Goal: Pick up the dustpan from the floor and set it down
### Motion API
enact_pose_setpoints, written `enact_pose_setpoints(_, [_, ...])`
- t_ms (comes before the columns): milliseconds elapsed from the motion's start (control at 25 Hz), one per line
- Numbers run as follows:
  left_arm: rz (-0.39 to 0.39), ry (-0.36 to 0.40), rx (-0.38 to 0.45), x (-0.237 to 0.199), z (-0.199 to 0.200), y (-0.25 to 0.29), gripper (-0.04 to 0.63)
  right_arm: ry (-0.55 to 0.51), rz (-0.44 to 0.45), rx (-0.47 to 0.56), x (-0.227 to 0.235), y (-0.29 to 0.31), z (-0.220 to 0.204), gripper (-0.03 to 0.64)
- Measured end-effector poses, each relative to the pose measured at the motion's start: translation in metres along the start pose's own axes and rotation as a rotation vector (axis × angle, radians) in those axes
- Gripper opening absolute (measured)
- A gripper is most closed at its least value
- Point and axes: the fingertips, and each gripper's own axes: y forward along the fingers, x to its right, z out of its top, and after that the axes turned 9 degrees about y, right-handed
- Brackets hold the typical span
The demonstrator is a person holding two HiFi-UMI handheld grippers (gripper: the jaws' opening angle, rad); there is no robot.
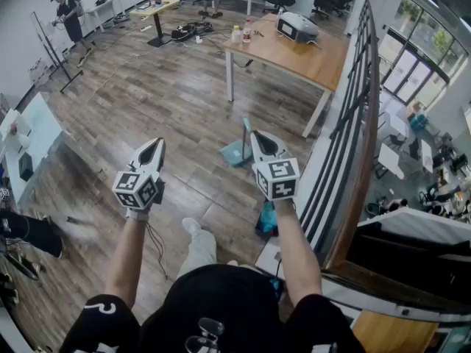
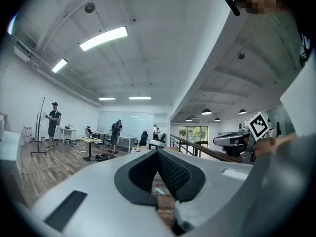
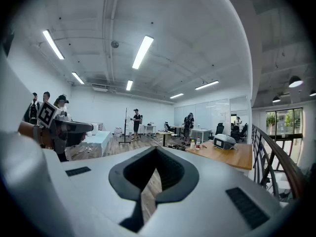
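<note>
The teal dustpan (image 1: 236, 151) stands on the wooden floor ahead of me, its upright handle just left of my right gripper's tip in the head view. I hold both grippers out level at about chest height, well above it. My left gripper (image 1: 156, 143) is shut with nothing between its pads (image 2: 170, 174). My right gripper (image 1: 256, 134) is shut too, its black pads (image 3: 170, 172) meeting at the tip with nothing held. The left gripper view shows the right gripper's marker cube (image 2: 258, 125) off to the right.
A wooden table (image 1: 318, 63) with a grey machine (image 1: 297, 27) and bottles (image 1: 241, 34) stands beyond the dustpan. A black railing (image 1: 352, 127) runs along the right. A blue object (image 1: 266, 220) lies on the floor by my right forearm. A white table (image 1: 40, 127) is at left; a person (image 1: 70, 17) stands far back.
</note>
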Motion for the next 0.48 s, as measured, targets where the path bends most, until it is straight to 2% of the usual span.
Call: enact_pose_setpoints(480, [-0.021,-0.011,-0.017,-0.023,-0.014,0.048,-0.002,0.026,-0.012,-0.020,0.025,0.043,-0.006,-0.005])
